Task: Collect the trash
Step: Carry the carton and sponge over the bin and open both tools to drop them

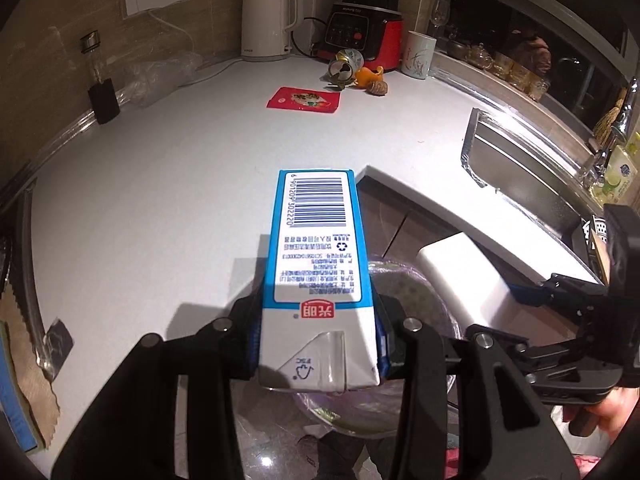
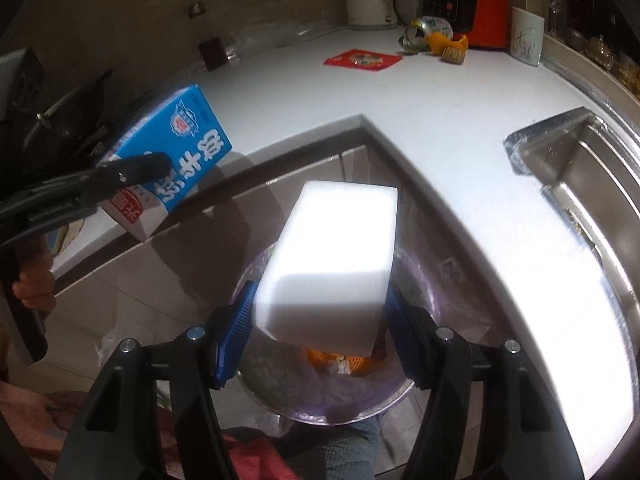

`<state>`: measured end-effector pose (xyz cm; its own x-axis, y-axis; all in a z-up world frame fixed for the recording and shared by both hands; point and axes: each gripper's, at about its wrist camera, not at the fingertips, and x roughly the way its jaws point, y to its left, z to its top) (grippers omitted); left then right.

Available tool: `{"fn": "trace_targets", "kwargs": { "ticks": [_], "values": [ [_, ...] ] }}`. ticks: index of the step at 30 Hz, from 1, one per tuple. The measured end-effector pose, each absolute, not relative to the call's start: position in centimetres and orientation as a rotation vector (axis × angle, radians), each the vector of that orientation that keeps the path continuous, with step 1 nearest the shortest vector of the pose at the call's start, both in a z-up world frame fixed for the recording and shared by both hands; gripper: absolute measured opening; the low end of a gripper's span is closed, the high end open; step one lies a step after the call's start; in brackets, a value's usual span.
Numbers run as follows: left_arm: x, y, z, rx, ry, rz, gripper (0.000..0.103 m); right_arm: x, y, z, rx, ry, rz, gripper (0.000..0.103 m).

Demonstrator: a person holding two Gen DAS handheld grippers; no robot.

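Note:
My left gripper [image 1: 320, 320] is shut on a blue and white milk carton [image 1: 316, 240], with the pads pressing its two sides near the folded end. The carton hangs past the counter's edge, above a bin [image 1: 404, 280] lined with a purple bag. My right gripper [image 2: 320, 304] is shut on a white foam block [image 2: 336, 248] directly over the same bin [image 2: 424, 364], which holds orange scraps [image 2: 320, 356]. In the right wrist view the carton [image 2: 180, 132] and one left finger [image 2: 136, 168] show at the left. A red packet [image 1: 304, 99], a crushed can [image 1: 344, 66] and orange peel [image 1: 368, 76] lie far back on the counter.
A white kettle [image 1: 268, 20], a red and black blender [image 1: 360, 28] and a white cup [image 1: 418, 54] stand along the back wall. A steel sink [image 1: 532, 176] is on the right. A dark bottle [image 1: 98, 76] stands at the left wall. Cabinet doors [image 2: 160, 264] face the bin.

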<state>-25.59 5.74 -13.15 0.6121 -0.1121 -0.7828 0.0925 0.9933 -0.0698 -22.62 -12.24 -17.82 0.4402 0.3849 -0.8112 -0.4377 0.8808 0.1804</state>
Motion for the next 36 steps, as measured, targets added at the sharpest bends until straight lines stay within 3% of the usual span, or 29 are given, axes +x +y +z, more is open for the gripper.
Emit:
{"fn": "trace_targets", "kwargs": {
  "ticks": [11,14,17,29,36],
  "values": [
    [-28.3,5.3,-16.4,0.035,0.965,-0.131,0.04,-23.7,-8.7,-25.9,-0.123,1.082,0.474,0.064],
    [-28.5,5.0,-16.6,0.049,0.966,-0.143,0.04,-23.6,-8.1,-27.5,-0.148,1.108,0.468,0.068],
    [-28.5,4.7,-16.9,0.062,0.969,-0.154,0.04,-23.7,-8.1,-28.1,-0.156,1.126,0.447,0.079],
    [-27.0,2.0,-19.4,0.1,1.01,-0.221,0.04,-27.2,-12.8,-19.7,-0.128,0.955,0.315,0.101],
    [-25.4,-1.5,-23.2,0.147,1.088,-0.281,0.04,-28.8,-17.9,-13.9,-0.063,0.84,0.198,0.101]
  ]
}}
